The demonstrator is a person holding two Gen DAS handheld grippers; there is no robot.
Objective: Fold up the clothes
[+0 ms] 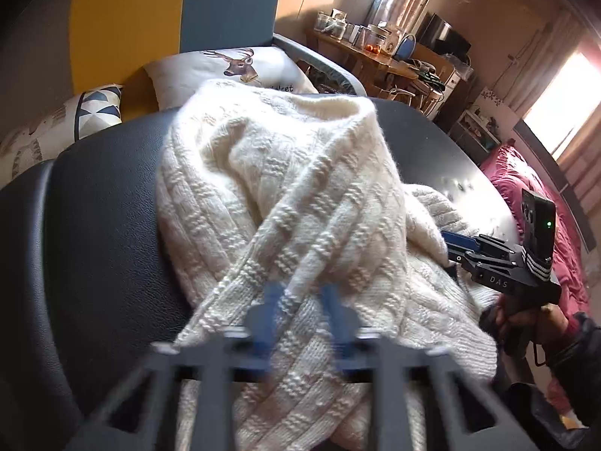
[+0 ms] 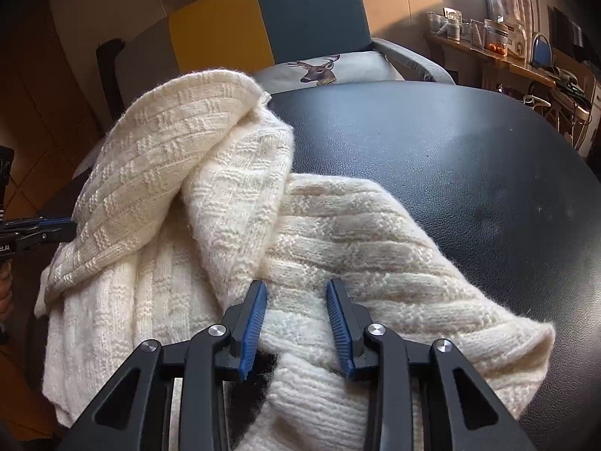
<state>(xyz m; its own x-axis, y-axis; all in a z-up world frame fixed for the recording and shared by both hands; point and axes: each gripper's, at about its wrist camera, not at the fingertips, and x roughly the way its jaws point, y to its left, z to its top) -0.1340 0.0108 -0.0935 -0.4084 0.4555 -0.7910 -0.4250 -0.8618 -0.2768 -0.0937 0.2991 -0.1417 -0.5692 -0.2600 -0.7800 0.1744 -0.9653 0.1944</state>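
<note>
On black bench (image 2: 432, 143): one cream knitted sweater (image 2: 233, 195), crumpled, sleeves crossed over body. Left tongs (image 1: 298, 310) blurred, blue fingers spread over a sleeve. Right tongs (image 2: 296, 323) spread, fabric between, not pinched. Behind: two pillows; deer pillow (image 1: 240, 67) lettered "…cket". "DAS" printed on right tongs' body.

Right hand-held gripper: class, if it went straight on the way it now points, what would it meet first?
Most likely the cream knitted sweater. The right hand-held gripper is open with the knit directly between and ahead of its fingers, lying on the black table. Exact depth is unclear.
</note>
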